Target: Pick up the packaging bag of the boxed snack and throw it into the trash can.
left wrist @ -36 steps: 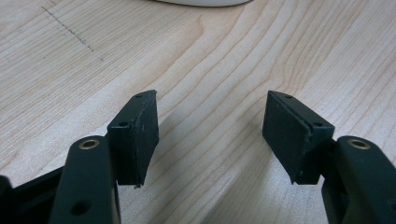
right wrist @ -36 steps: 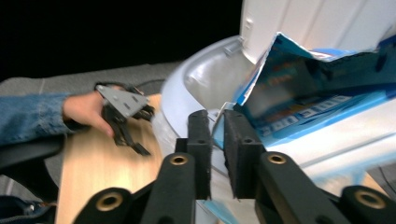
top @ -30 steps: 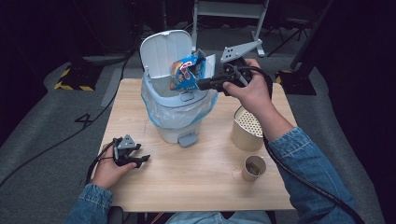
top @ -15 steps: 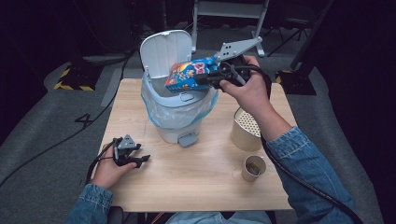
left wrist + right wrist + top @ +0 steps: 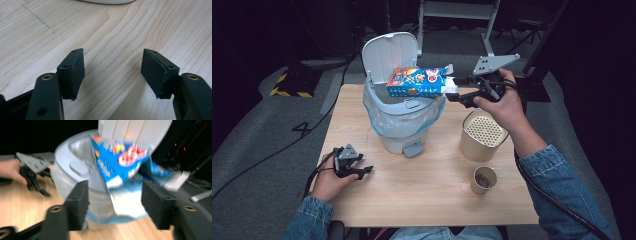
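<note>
Both tongs apart: right tongs [image 5: 455, 95] just opened off blue printed carton [image 5: 417, 82], lying level across lined grey bin [image 5: 404, 122] rim, directly left; left tongs [image 5: 362, 171] idle on tabletop [image 5: 437, 200].

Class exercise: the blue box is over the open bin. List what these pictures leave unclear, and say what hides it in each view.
- Bin inside, high view: hidden by the box and liner.
- Box print, right gripper view: motion blur.
- Whether the box touches the rim: undecidable.
- Cup contents, high view: too small.
- Bin, left gripper view: cut off by the top edge.
</note>
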`<state>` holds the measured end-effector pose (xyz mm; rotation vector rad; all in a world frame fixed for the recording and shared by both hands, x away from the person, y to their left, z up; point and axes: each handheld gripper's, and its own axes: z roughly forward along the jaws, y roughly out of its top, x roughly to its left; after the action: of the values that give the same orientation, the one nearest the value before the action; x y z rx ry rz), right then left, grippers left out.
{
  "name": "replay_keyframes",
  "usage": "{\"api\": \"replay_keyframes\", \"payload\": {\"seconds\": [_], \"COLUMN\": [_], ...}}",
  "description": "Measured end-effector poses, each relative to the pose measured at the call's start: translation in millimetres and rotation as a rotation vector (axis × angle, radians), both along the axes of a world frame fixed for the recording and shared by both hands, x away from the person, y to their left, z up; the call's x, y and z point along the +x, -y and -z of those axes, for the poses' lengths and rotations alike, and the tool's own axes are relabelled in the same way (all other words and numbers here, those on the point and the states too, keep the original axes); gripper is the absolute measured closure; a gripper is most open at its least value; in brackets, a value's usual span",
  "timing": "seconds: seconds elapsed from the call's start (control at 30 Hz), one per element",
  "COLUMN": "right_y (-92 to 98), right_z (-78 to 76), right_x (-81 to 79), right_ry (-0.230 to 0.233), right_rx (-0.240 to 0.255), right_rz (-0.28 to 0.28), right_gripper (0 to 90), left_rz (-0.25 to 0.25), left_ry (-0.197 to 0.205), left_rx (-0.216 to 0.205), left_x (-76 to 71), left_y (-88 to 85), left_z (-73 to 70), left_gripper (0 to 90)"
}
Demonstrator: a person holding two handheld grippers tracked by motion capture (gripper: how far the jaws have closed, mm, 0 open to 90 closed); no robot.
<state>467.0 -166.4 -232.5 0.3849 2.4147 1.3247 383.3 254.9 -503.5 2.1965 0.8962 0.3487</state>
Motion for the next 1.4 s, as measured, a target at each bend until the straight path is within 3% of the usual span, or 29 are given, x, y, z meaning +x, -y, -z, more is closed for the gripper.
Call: {"api": "replay_keyframes", "payload": {"seconds": [0.1,0.37,0.4,0.47,0.57,0.77,0.97,1.2,1.3,1.4], "right_y": [0.3,-9.6,-11.7,-14.5,-18.2,-21.6,-23.0,-32.6,-46.5,-58.5], "right_z": [16.5,35.6,35.7,34.1,31.7,20.7,3.4,-12.2,-10.5,-7.0], "right_x": [6.1,18.4,19.1,18.6,16.1,4.1,-9.1,-17.6,-16.8,-16.2], "right_ry": [-0.003,0.1,0.118,0.17,0.181,0.233,0.269,0.288,0.296,0.288], "right_rx": [-0.036,-0.129,-0.134,-0.156,-0.156,-0.138,-0.157,-0.149,-0.155,-0.127], "right_rz": [0.011,0.072,0.075,0.067,0.034,-0.003,-0.014,0.019,0.03,0.013], "right_gripper": [35.1,27.8,32.5,57.9,75.9,86.9,86.9,87.6,81.8,66.8], "left_rz": [0.0,0.0,0.001,0.002,0.002,0.004,0.004,0.003,0.006,0.005], "left_ry": [-0.001,-0.004,-0.004,-0.002,-0.003,0.001,0.002,0.002,0.002,0.002], "left_rx": [-0.001,-0.002,-0.002,-0.002,-0.002,0.004,0.005,0.006,0.007,0.007], "left_x": [0.2,0.3,0.3,0.4,0.4,0.4,0.4,0.3,0.4,0.3], "left_y": [0.3,0.1,0.1,0.2,0.2,0.1,0.2,0.2,0.2,0.3], "left_z": [0.0,0.0,-0.1,0.0,0.0,-0.2,-0.2,-0.2,-0.2,-0.2], "left_gripper": [35.9,35.7,35.6,35.5,35.4,35.4,35.3,35.3,35.3,35.3]}}
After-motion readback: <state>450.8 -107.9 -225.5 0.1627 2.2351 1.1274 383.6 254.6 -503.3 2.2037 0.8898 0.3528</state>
